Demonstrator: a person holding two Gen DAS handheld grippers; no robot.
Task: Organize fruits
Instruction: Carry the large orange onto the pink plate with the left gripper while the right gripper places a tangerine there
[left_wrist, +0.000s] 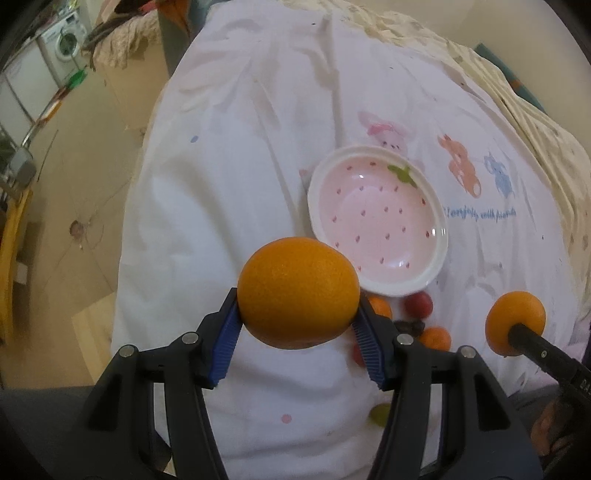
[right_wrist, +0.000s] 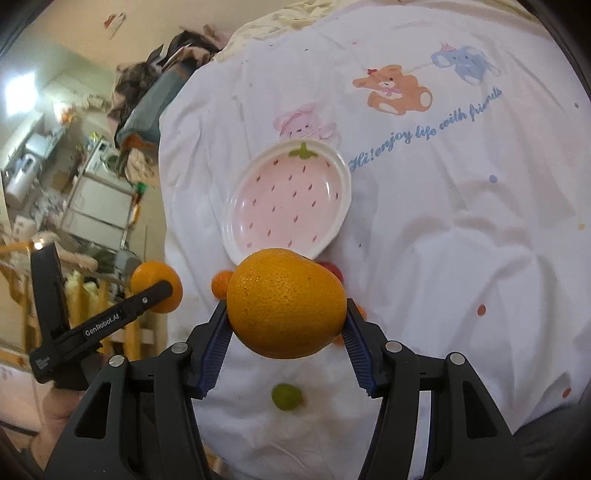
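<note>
The left gripper (left_wrist: 298, 317) is clamped on a large orange (left_wrist: 298, 291), its blue ribbed pads (left_wrist: 226, 341) pressing the fruit from both sides and holding it above the bedsheet (left_wrist: 229, 177). The right gripper (right_wrist: 286, 332) grips a second orange (right_wrist: 286, 302) the same way, blue pads against its flanks, also lifted clear of the cloth. Each camera catches the other tool off to the side with its orange on the tip.

Just beyond both held oranges lies a strawberry-patterned plate (left_wrist: 436, 266), pink inside with a white rim and a green leaf mark, holding nothing. Between the plate and the grippers, small fruits lie on the sheet: a red cherry tomato (left_wrist: 418, 304), a small mandarin (left_wrist: 436, 338) and another partly hidden one (left_wrist: 380, 305), something dark (left_wrist: 410, 326) too blurred to name, and a green grape (right_wrist: 286, 397) nearest the right gripper.

The sheet is white, printed with cartoon bears (right_wrist: 393, 90) and blue script. A washing machine (left_wrist: 61, 46) stands far back at the left
</note>
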